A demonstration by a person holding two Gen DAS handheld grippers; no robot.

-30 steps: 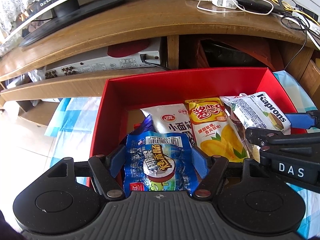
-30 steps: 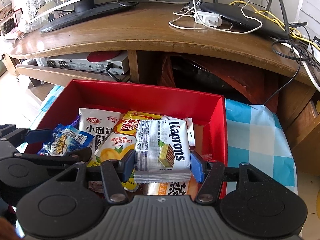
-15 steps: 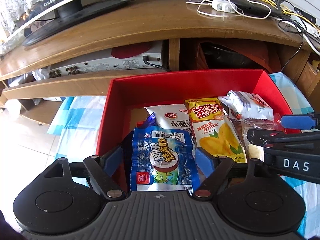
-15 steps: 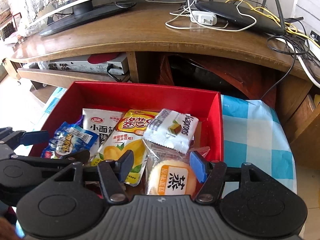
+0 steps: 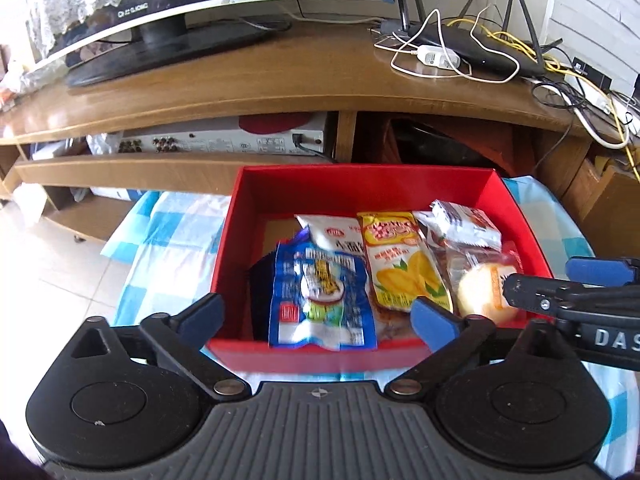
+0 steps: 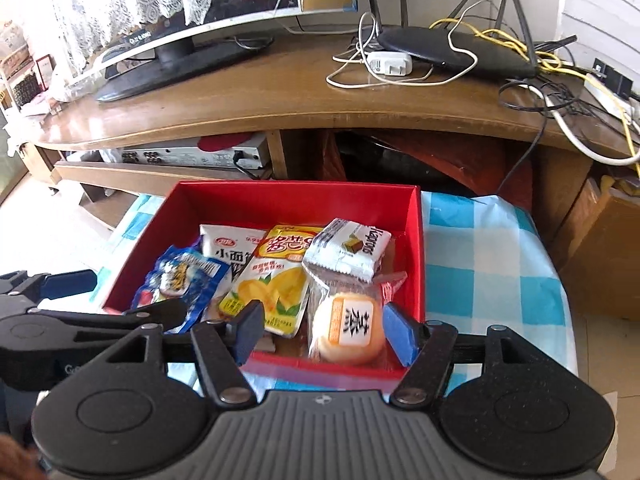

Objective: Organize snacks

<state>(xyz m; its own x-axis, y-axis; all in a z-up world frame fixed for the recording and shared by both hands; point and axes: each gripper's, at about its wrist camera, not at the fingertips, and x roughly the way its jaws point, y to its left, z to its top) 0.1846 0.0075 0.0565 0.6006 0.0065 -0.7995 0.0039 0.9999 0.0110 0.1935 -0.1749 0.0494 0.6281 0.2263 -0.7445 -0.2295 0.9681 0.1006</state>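
Snacks sit in a red box (image 5: 520,216) at the middle of both views. In the left wrist view, a blue packet (image 5: 320,300) leans at the box's lower left, its bottom edge over the near wall. Above it lies a white packet (image 5: 332,234), and to its right a yellow mango packet (image 5: 404,264). Right of that, a clear-wrapped bun (image 5: 482,292) lies at the box's lower right, with a white wafer packet (image 5: 466,220) resting on the wrapper's upper end.

The right wrist view shows the same row: blue packet (image 6: 180,284), white packet (image 6: 230,246), mango packet (image 6: 276,280), wafer packet (image 6: 348,248) and bun (image 6: 348,328).

The left tool (image 5: 318,316) fills the bottom of its view, its blue fingers spread wide, one at either side of the blue packet and clear of it; nothing is gripped. The right tool (image 6: 324,330) is also spread, its fingers flanking the bun without touching it. Each tool shows at the edge of the other's view: the right tool (image 5: 580,288) at the right, the left tool (image 6: 80,308) at the lower left.

The box rests on a blue-and-white checked cloth (image 6: 488,264). Behind it, across the upper frame, runs a wooden TV stand (image 5: 320,80) carrying a monitor (image 5: 172,20) at upper left and a black router (image 5: 472,46) with tangled cables at upper right. A silver player (image 5: 224,142) sits on the shelf under the top.
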